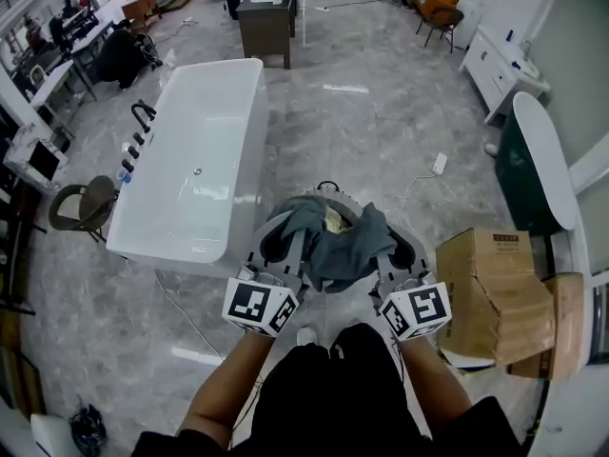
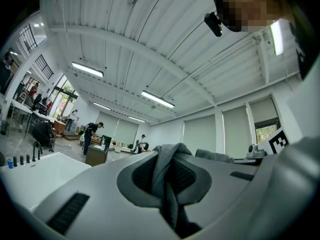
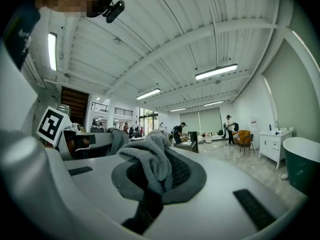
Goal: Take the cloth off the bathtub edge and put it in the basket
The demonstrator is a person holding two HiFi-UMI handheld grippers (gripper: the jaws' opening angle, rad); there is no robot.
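Note:
A grey cloth (image 1: 335, 244) hangs stretched between my two grippers, in front of the person's body. The left gripper (image 1: 286, 243) is shut on its left end and the right gripper (image 1: 393, 248) on its right end. In the left gripper view the cloth (image 2: 167, 166) is pinched between the dark pads of the left gripper (image 2: 168, 184). The right gripper view shows the cloth (image 3: 150, 161) bunched in the right gripper (image 3: 154, 180). Under the cloth the basket (image 1: 328, 189) stands on the floor, mostly hidden. The white bathtub (image 1: 200, 160) lies to the left with nothing on its edge.
A cardboard box (image 1: 495, 288) sits at the right on a white surface. A dark green tub (image 1: 533, 165) stands further right, with a white cabinet (image 1: 500, 65) behind it. By the white bathtub's left side is a round stool (image 1: 84, 205). People and desks are far back.

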